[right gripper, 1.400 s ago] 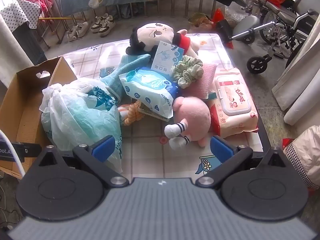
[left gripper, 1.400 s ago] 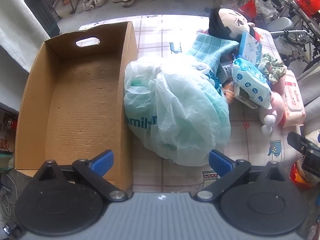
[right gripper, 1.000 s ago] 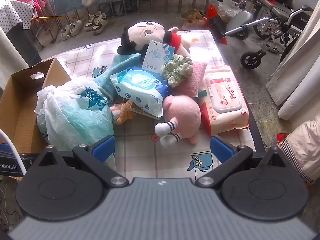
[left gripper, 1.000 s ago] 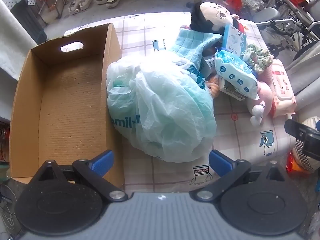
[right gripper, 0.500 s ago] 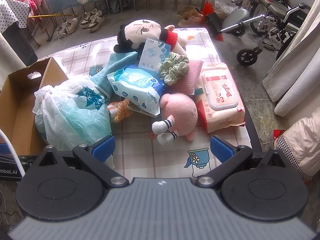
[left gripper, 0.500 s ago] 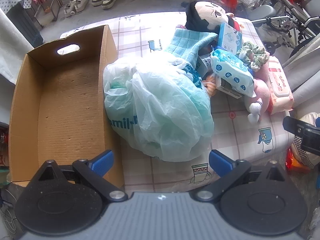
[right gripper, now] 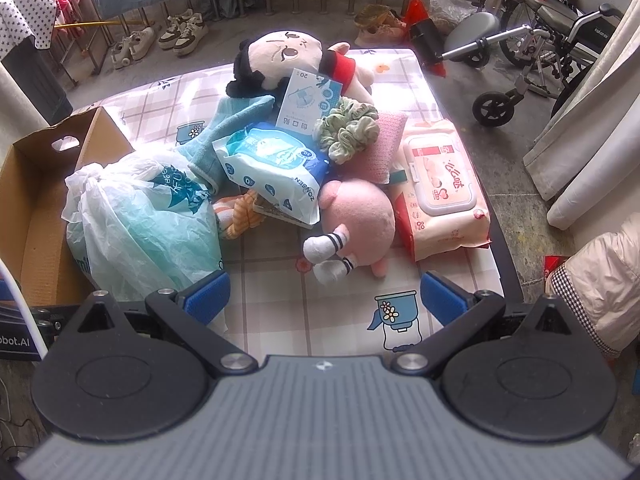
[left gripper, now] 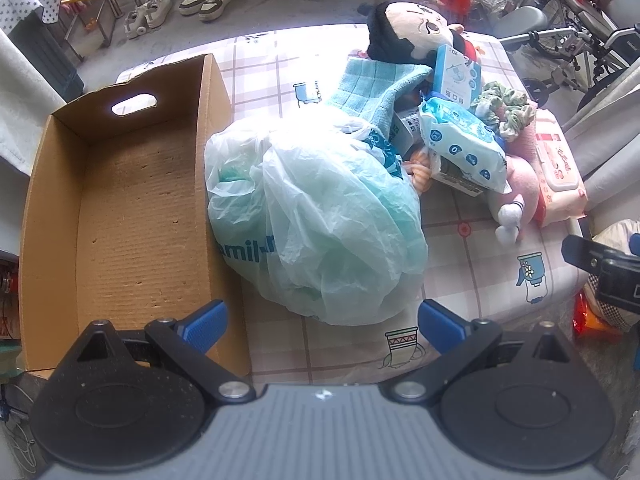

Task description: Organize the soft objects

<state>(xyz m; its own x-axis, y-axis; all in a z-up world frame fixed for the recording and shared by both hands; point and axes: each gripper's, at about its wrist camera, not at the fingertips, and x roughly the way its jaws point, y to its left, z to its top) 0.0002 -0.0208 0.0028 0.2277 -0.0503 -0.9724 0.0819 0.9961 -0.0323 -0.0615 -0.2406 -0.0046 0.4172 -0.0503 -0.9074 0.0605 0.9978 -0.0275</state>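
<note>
An empty cardboard box [left gripper: 120, 208] stands at the table's left, also in the right wrist view [right gripper: 28, 184]. A pale green plastic bag [left gripper: 320, 220] [right gripper: 140, 216] lies beside it. Behind are a teal towel [left gripper: 372, 88], a blue wipes pack [right gripper: 276, 164], a pink plush [right gripper: 356, 220], a green scrunchie [right gripper: 348, 124], a pink wipes pack [right gripper: 440, 184] and a black-haired doll [right gripper: 280, 56]. My left gripper [left gripper: 320, 320] is open above the bag's near side. My right gripper [right gripper: 322, 296] is open in front of the pink plush. Both are empty.
The checked tablecloth [right gripper: 280, 304] shows bare near the front edge. A wheelchair [right gripper: 540, 20] stands at the back right, shoes [right gripper: 176, 36] on the floor behind. The right gripper's side shows at the left wrist view's right edge [left gripper: 608, 268].
Both grippers pulled back and up slightly, then the left came a little closer to the bag. Nothing on the table moved. Both grippers stayed open.
</note>
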